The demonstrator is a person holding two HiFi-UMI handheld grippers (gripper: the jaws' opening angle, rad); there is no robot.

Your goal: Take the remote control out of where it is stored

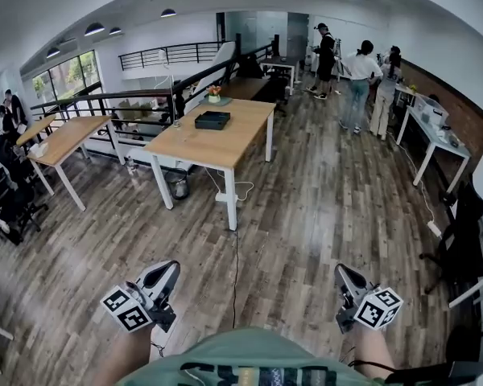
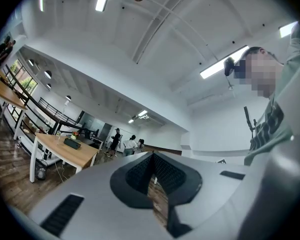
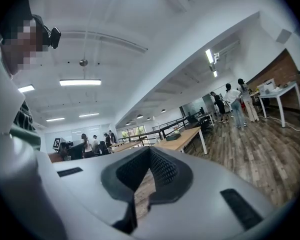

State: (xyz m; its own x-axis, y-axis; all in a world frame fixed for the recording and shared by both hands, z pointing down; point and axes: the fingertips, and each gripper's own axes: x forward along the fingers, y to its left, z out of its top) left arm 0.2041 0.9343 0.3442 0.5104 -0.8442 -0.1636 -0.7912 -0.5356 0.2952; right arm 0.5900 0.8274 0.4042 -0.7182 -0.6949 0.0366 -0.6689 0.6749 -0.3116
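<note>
No remote control shows in any view. A flat black box [image 1: 212, 120] lies on the long wooden table [image 1: 225, 147] far ahead of me, beside a small potted plant [image 1: 214, 93]. The box also appears in the left gripper view [image 2: 72, 144] and the right gripper view [image 3: 173, 137]. My left gripper [image 1: 167, 270] hangs low at the lower left, jaws shut and empty. My right gripper [image 1: 341, 273] is at the lower right, its dark pads meeting at the tip, nothing between them. Both are held over the wood floor, well short of the table.
Three people [image 1: 358, 79] stand at the back right by a white desk [image 1: 435, 135]. A black chair [image 1: 460, 240] is at the right wall. A second wooden table [image 1: 68, 139] and seated people are at the left. A bin [image 1: 179, 185] and cables [image 1: 240, 190] lie under the long table.
</note>
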